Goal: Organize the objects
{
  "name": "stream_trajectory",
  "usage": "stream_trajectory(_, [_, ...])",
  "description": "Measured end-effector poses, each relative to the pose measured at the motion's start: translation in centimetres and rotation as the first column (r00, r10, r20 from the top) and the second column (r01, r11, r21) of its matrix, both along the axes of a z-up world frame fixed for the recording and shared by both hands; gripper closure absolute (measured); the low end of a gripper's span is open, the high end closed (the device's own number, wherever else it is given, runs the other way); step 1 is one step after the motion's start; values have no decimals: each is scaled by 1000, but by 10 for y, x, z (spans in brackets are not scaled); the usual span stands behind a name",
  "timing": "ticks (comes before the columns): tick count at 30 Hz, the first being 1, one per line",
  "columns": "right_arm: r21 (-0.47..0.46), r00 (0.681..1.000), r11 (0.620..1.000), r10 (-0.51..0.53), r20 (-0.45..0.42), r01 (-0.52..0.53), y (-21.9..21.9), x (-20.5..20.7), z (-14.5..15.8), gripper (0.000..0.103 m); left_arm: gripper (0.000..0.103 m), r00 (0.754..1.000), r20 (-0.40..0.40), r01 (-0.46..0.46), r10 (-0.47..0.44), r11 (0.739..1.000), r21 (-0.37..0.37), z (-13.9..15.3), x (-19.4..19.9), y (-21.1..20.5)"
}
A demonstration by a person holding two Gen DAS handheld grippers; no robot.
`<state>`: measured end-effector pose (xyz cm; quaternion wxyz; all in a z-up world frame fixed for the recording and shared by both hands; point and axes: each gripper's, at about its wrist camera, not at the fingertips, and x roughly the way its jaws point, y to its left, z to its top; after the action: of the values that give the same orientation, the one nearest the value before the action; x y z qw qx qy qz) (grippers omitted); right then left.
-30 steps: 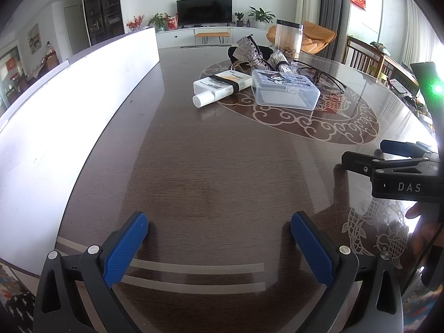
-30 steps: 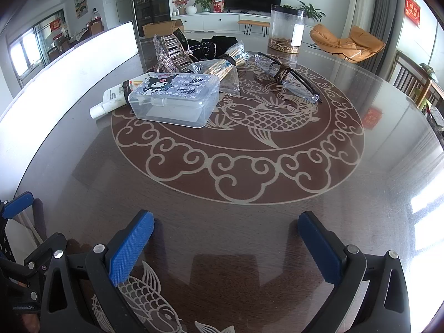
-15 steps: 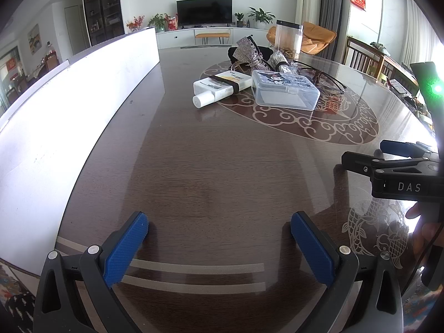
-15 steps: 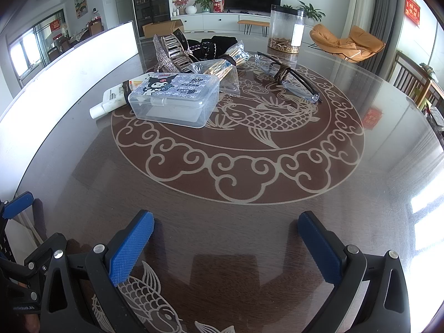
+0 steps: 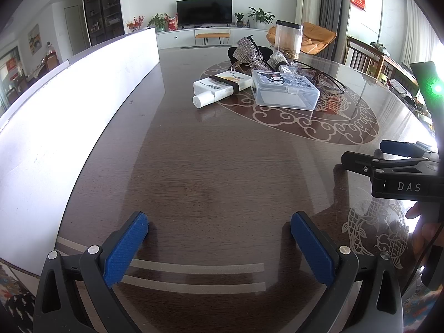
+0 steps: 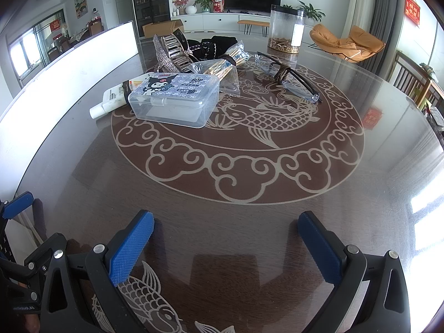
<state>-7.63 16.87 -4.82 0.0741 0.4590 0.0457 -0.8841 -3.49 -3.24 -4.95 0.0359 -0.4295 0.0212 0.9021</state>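
A clear plastic box (image 6: 174,100) with a cartoon lid lies on the round table; it also shows in the left wrist view (image 5: 284,90). Beside it lie a white tube (image 5: 219,87), a glittery hair claw (image 6: 169,52), a bag of sticks (image 6: 222,69), glasses (image 6: 288,76) and a black cloth item (image 6: 213,44). My left gripper (image 5: 219,249) is open and empty near the table's front edge. My right gripper (image 6: 224,247) is open and empty, to the right of the left one.
A tall clear jar (image 6: 285,30) stands at the far side of the dark patterned table (image 6: 249,166). A white panel (image 5: 69,97) runs along the table's left side. Chairs (image 6: 410,83) stand at the right.
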Motion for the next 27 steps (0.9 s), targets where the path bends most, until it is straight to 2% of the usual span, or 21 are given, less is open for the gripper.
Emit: stream_trajectory(27, [0,1000,1000,0,0,0,0,0,0,0,0,1000,11,8,-8,1000,2,1,0,-4])
